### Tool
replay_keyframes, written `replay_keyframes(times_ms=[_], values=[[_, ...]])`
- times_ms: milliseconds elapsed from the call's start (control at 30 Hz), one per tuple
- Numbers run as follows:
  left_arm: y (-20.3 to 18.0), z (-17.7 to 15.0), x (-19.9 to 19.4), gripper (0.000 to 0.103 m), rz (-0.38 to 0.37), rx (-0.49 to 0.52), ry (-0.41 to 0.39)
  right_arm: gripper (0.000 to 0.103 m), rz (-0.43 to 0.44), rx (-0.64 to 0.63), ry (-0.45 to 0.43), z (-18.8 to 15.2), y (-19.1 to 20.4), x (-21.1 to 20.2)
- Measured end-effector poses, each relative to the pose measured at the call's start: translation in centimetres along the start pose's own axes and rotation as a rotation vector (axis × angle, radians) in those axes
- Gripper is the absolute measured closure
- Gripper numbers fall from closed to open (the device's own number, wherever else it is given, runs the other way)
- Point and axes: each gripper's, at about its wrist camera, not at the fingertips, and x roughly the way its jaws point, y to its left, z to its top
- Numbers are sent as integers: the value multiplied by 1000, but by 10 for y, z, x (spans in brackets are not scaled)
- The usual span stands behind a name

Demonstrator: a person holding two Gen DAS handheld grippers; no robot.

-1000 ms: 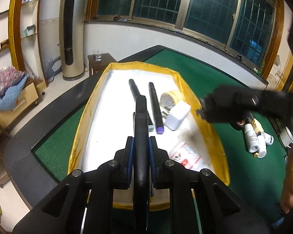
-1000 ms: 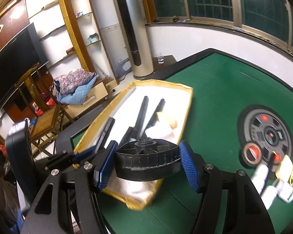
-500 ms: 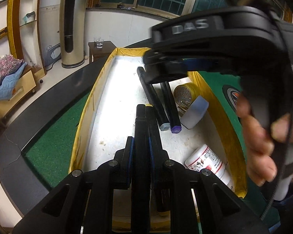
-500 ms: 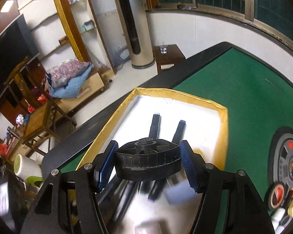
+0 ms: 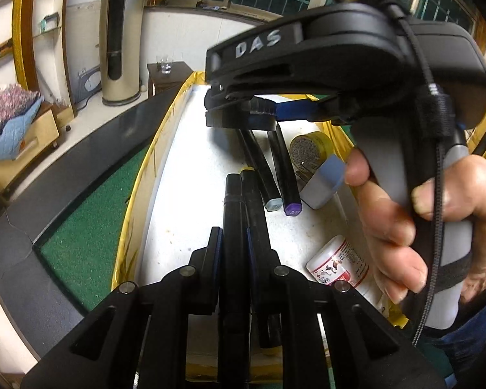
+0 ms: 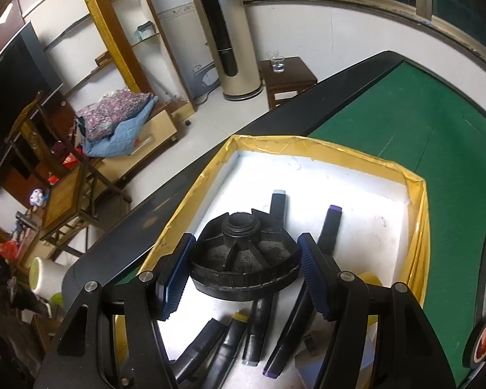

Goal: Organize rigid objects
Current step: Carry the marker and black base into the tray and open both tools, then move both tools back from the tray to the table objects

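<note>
Two items are being carried over the yellow-edged tray point(image 6: 418, 194) on the table point(image 6: 437, 103): a black marker point(image 5: 235, 227) is being clamped by the left hand-held gripper point(image 5: 231, 243), tilted downward, and a ribbed black disc point(image 6: 244, 259) is being gripped by the right hand-held gripper point(image 6: 244, 275). Lowering and releasing are being called for next.

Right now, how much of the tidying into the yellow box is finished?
Done: two black markers, a yellow tin, a white bottle and a grey-topped block already lie in the yellow-edged tray. In hand: the left gripper is shut on another black marker, and the right gripper holds a round black part over the tray. Left: setting both down; anything still outside is out of view.
</note>
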Motion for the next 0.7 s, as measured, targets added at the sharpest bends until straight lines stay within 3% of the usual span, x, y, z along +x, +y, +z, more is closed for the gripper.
replay_keyframes(times_ms=[367,500,567,700], values=[[4,0,-10,87,-10,-38,11,43,162,70,41,-8,3,-3],[3,-2,-19,70,-24,-40,3,43,159,76,20,-14,1,-15],[3,-2,-23,52,-28,-43,-10,43,167,79,-1,-19,-1,-26],[4,-3,-28,51,-7,-56,-19,43,169,70,-7,-25,1,-36]])
